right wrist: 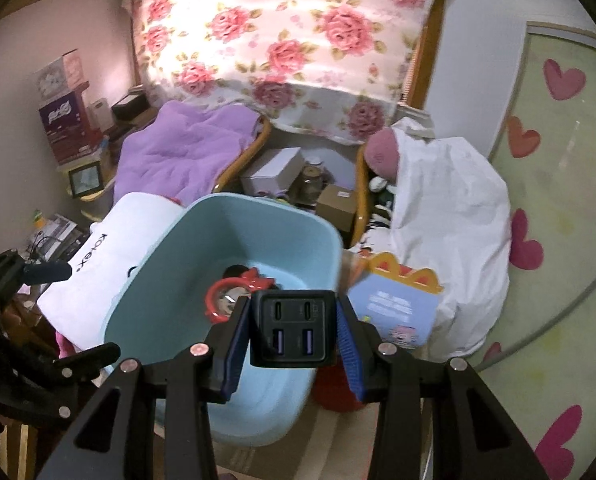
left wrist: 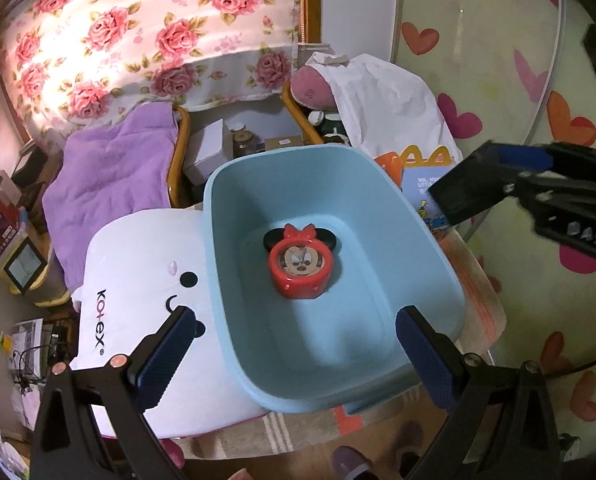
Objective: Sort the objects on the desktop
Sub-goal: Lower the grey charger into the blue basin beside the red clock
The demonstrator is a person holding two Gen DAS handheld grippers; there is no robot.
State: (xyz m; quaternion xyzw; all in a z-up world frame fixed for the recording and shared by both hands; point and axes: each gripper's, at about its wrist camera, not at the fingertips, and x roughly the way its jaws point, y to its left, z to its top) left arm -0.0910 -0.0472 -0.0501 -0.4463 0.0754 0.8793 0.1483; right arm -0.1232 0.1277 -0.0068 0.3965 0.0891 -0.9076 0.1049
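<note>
The right hand-held gripper clamps a black charger just above the near rim of the blue tub (probably short of its middle). Carry it inward beside the red clock before releasing; the left hand-held gripper hangs wide and empty.

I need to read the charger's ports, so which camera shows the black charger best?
The right wrist view: the black charger sits close and centred in the right gripper, its port face turned to the camera. The left wrist view shows only its plain dark side, off near the edge.
</note>
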